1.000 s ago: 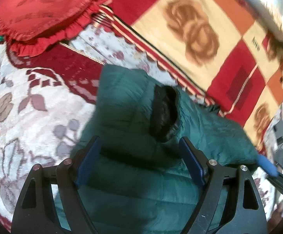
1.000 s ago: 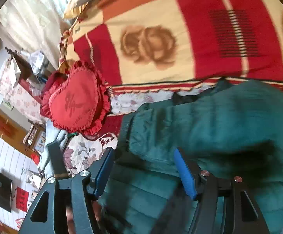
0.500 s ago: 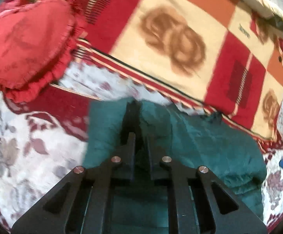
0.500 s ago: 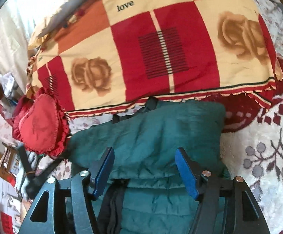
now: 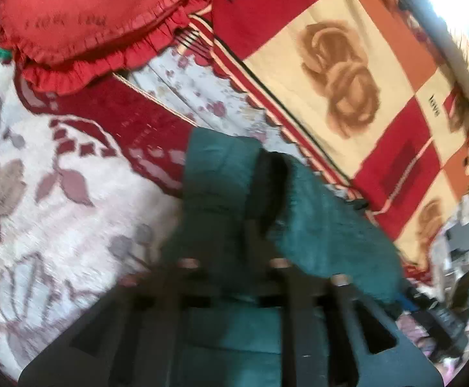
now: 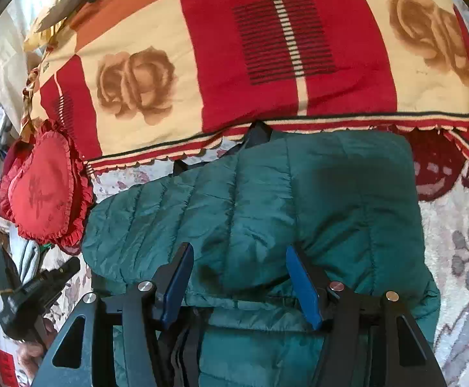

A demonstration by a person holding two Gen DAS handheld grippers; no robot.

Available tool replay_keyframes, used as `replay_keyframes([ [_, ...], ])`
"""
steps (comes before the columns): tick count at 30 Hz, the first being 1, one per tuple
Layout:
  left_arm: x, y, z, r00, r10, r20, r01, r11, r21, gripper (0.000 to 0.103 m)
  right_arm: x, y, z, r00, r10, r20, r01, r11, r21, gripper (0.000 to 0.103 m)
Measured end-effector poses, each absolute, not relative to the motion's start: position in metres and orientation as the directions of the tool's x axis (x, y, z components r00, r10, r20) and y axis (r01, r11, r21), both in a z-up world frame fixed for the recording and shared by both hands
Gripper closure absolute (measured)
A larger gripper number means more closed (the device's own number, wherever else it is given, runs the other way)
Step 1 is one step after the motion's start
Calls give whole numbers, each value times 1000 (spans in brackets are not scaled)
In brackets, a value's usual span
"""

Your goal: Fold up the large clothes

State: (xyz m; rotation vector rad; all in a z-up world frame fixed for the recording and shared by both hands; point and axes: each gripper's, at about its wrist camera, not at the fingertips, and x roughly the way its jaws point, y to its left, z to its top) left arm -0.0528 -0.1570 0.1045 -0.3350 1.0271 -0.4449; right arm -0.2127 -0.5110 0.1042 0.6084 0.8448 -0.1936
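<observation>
A dark green quilted jacket point(image 6: 266, 206) lies folded over itself on the flowered bedspread. In the left wrist view the jacket point(image 5: 221, 174) shows a black-lined opening point(image 5: 270, 177) at its upper fold. My left gripper point(image 5: 252, 232) is shut on a fold of the jacket; the view is blurred. My right gripper point(image 6: 237, 258) is open, its blue pads point(image 6: 302, 283) apart just over the jacket's near fold, holding nothing.
A red, cream and orange rose-patterned blanket point(image 6: 266, 48) lies behind the jacket. A red heart-shaped frilled cushion point(image 6: 40, 190) sits at the left, also in the left wrist view point(image 5: 89, 16). The left gripper's body point(image 6: 34, 293) shows at the lower left. White flowered bedspread point(image 5: 40, 209) surrounds the jacket.
My left gripper closed on the jacket's fold and has shifted with it. My right gripper stayed open and pulled back above the jacket, whose upper half now lies flatter.
</observation>
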Motion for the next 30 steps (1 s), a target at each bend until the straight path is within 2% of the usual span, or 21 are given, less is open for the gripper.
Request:
replay_keyframes([
  [2,-56,-158,110,459,-541,-704,200,835,-512,25,-217,-511,109,666,81,-741,386,813,436,45],
  [4,-61,-162,116,486,-553,-677,206,825,-526,23,-223,-512,116,677,81,-732,376,817,438,45],
  [9,-54,-190,104,431,-492,-756,186,869,-459,23,-234,-515,128,686,76,-723,375,815,441,45],
  [13,-52,-208,94,431,-492,-756,200,869,-452,24,-243,-517,138,702,65,-709,371,816,442,45],
  [14,-53,-215,94,427,-491,-760,231,871,-433,43,-245,-517,140,704,60,-707,372,817,439,45],
  [15,-53,-223,94,421,-465,-779,263,884,-386,72,-246,-518,142,706,54,-706,374,819,436,45],
  [16,-53,-228,94,411,-457,-789,292,886,-361,81,-246,-518,143,707,49,-705,375,820,433,45],
  [21,-66,-204,119,489,-475,-732,350,875,-334,87,-244,-519,145,715,48,-697,368,822,434,45],
  [26,-60,-190,95,465,-415,-782,305,904,-299,87,-219,-510,121,661,50,-748,369,847,383,45],
  [30,-62,-197,79,446,-401,-800,304,909,-286,87,-195,-501,86,572,7,-820,380,884,272,45],
])
